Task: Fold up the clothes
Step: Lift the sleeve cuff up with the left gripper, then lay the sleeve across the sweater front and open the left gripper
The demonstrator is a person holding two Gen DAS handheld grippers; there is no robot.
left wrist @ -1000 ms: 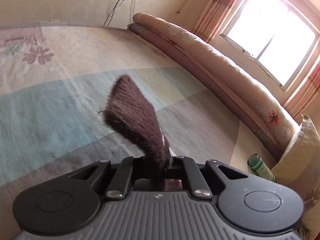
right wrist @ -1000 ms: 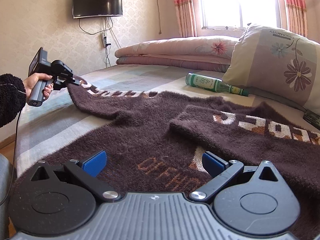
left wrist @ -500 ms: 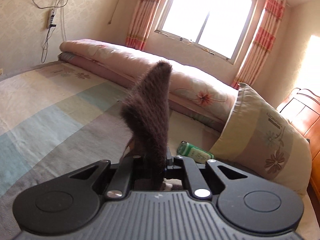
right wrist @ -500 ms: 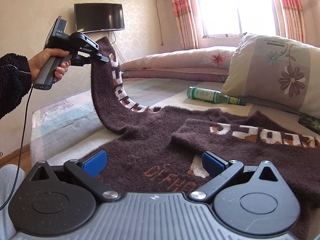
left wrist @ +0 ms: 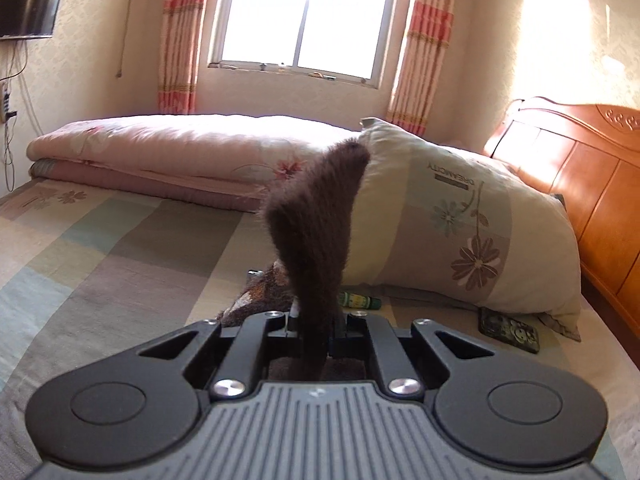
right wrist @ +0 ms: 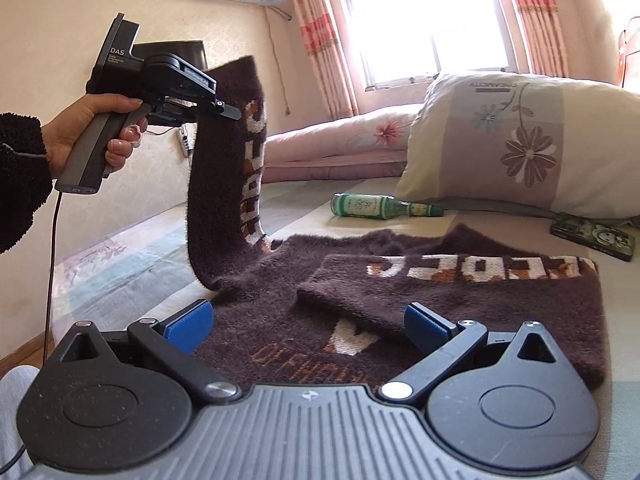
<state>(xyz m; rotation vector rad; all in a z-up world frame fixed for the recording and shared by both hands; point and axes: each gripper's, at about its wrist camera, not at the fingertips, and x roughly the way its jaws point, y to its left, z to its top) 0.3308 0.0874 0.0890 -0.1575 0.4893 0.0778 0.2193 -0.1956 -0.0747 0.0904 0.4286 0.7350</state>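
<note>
Up on the left side of the right wrist view, the left gripper (right wrist: pixel 230 112) is clamped on the cuff end of one sleeve (right wrist: pixel 224 184) of a fuzzy brown sweater (right wrist: pixel 460 312), raised well above the bed (right wrist: pixel 120 248). A hand (right wrist: pixel 90 132) with a dark fleecy cuff holds its handle. From the pinched end the sleeve hangs down in a long curve, its strip of white and orange letters facing the camera, and meets the rest of the sweater on the striped sheet.

Seen from the left wrist camera, the same gripper (left wrist: pixel 316 326) has its jaws drawn tight together on the brown cloth, and a flap of the sleeve (left wrist: pixel 316 220) stands up in front of the lens, hiding part of the flowered pillow (left wrist: pixel 460 220) behind it.

The body of the sweater lies flat on the bed directly ahead of the right gripper (right wrist: pixel 308 322). Its other sleeve is folded across the chest, the lettered band running toward the right. This gripper has its blue pads spread wide apart just above the near part of the sweater, with nothing pinched between them; whether the pads touch the cloth I cannot tell.

Beyond the sweater a green bottle (right wrist: pixel 380 206) lies on its side, and a phone in a green case (right wrist: pixel 592 236) rests near the pillow (right wrist: pixel 520 140), both clear of the sweater
</note>
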